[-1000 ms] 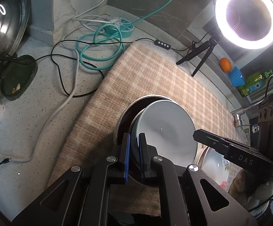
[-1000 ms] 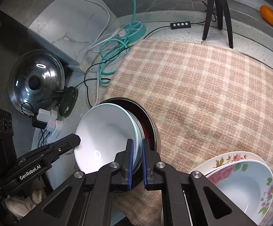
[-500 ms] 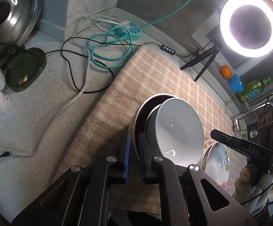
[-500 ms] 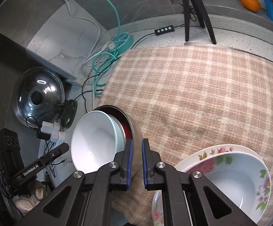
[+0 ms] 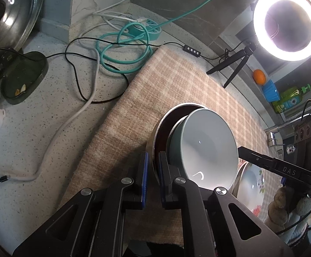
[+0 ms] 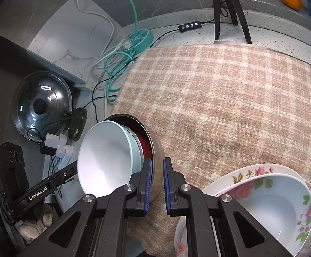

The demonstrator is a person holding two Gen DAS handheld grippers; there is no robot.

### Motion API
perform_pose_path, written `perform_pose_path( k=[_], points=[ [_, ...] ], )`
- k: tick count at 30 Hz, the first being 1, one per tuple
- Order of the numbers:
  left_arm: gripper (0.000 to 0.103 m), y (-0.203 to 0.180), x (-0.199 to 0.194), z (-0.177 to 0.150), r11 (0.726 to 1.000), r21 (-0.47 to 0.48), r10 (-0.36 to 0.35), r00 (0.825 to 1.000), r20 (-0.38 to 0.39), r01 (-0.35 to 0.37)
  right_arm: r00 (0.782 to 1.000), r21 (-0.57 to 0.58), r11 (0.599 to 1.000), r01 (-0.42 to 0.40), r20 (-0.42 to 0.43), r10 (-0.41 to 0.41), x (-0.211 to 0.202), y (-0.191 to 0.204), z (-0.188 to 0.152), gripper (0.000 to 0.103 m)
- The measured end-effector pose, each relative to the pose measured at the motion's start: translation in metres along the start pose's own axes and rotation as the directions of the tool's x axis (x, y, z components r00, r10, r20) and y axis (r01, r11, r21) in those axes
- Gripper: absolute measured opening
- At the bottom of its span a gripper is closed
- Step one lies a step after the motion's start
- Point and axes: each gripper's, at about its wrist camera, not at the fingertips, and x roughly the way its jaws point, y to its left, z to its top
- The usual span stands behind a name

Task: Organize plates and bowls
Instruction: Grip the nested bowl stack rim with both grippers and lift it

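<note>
A pale blue-white bowl (image 5: pixel 206 145) (image 6: pixel 106 160) lies tilted inside a steel bowl (image 5: pixel 154 141) (image 6: pixel 155 150) on the checked cloth. Something red (image 6: pixel 144 147) shows in the steel bowl beneath it. My left gripper (image 5: pixel 153 160) hangs at the steel bowl's near rim, pads close together and shut, with only that rim showing through the slit. My right gripper (image 6: pixel 156 167) is shut the same way over the steel bowl's outer wall. In each view the other gripper's finger (image 5: pixel 262 160) (image 6: pixel 65 174) ends beside the pale bowl's edge. A floral bowl (image 6: pixel 273 214) sits in a floral plate (image 6: pixel 251 171) at the lower right.
The checked cloth (image 6: pixel 230 107) covers the speckled counter. To the left are a glass pot lid (image 6: pixel 41 107), a dark green dish (image 5: pixel 20 79), white adapters (image 6: pixel 56 147) and coiled teal cable (image 5: pixel 123 49). A ring light (image 5: pixel 286 23) on a tripod and an orange (image 5: pixel 258 76) stand at the back.
A second ago both grippers had the pale bowl's rim between their pads. Both have drawn back off it, and the bowl rests in the steel bowl.
</note>
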Motion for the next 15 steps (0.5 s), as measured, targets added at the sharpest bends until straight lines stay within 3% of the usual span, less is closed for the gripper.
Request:
perform_pose_path(
  k=[15],
  points=[
    [0.008,0.0,0.017,0.005,1.0,-0.004,0.008,0.999,-0.036,-0.009,0.999,-0.021,1.0,0.005,-0.054,-0.006,0.016,0.002,0.001,0.011]
  ],
)
